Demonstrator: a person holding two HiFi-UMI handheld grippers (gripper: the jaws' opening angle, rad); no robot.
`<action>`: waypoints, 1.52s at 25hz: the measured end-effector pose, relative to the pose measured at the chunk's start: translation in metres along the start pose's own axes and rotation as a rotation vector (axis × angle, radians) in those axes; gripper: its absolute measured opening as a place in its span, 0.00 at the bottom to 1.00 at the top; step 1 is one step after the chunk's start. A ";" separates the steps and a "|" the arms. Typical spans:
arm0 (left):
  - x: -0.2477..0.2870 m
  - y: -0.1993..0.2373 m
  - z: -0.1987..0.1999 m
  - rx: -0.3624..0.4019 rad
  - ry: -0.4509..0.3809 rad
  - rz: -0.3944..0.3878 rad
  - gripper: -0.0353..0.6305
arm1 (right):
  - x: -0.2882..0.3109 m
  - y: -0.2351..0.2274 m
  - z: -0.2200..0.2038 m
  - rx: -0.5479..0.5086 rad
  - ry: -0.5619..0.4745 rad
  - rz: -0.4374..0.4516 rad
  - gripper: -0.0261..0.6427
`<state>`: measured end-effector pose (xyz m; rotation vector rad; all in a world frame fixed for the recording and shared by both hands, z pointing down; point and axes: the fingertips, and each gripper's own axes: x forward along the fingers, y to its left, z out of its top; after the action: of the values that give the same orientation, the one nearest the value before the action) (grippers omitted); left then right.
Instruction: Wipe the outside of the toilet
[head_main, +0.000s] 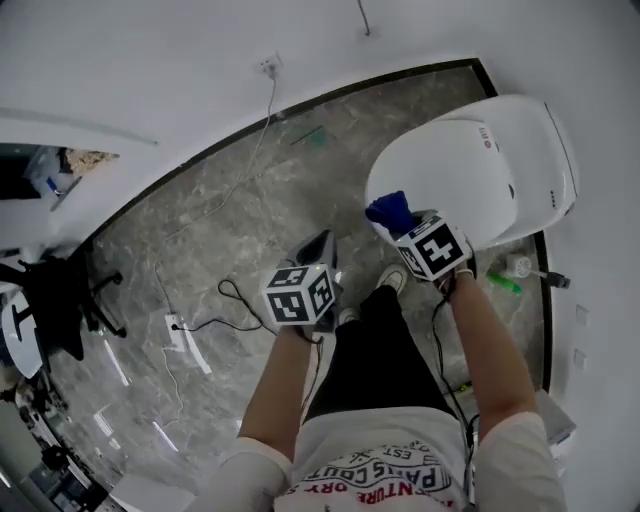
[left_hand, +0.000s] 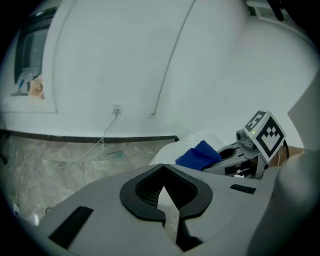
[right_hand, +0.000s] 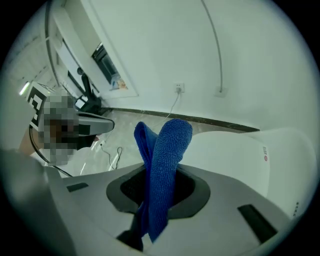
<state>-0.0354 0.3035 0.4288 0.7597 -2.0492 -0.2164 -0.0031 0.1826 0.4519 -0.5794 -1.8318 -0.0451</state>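
Observation:
The white toilet (head_main: 470, 170) stands at the upper right of the head view with its lid down. My right gripper (head_main: 403, 222) hovers at the toilet's near left rim and is shut on a blue cloth (head_main: 390, 211). In the right gripper view the cloth (right_hand: 167, 160) sticks up from the right gripper (right_hand: 159, 192), with the toilet lid (right_hand: 245, 155) just beyond. My left gripper (head_main: 320, 250) hangs over the floor left of the toilet, shut and holding nothing. In its own view the left gripper (left_hand: 163, 194) faces the cloth (left_hand: 197, 155) and the toilet's edge (left_hand: 167, 152).
Grey marble floor (head_main: 230, 220) runs to a white wall with a socket (head_main: 267, 66) and a hanging cable. A black cable (head_main: 215, 312) lies on the floor. A white bottle (head_main: 520, 265) and a green item (head_main: 505, 285) sit beside the toilet. Dark equipment (head_main: 55, 300) stands at left.

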 end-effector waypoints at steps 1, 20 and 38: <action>0.008 -0.014 0.012 0.038 0.014 -0.014 0.06 | -0.010 -0.011 -0.002 0.038 -0.020 -0.009 0.15; 0.203 -0.335 0.101 0.620 0.306 -0.376 0.06 | -0.218 -0.289 -0.209 0.699 -0.341 -0.544 0.15; 0.344 -0.448 0.072 0.986 0.520 -0.724 0.06 | -0.236 -0.416 -0.307 1.128 -0.421 -0.969 0.15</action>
<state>-0.0369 -0.2660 0.4383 1.9105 -1.2230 0.5911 0.1513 -0.3642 0.4492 1.1582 -2.0087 0.4617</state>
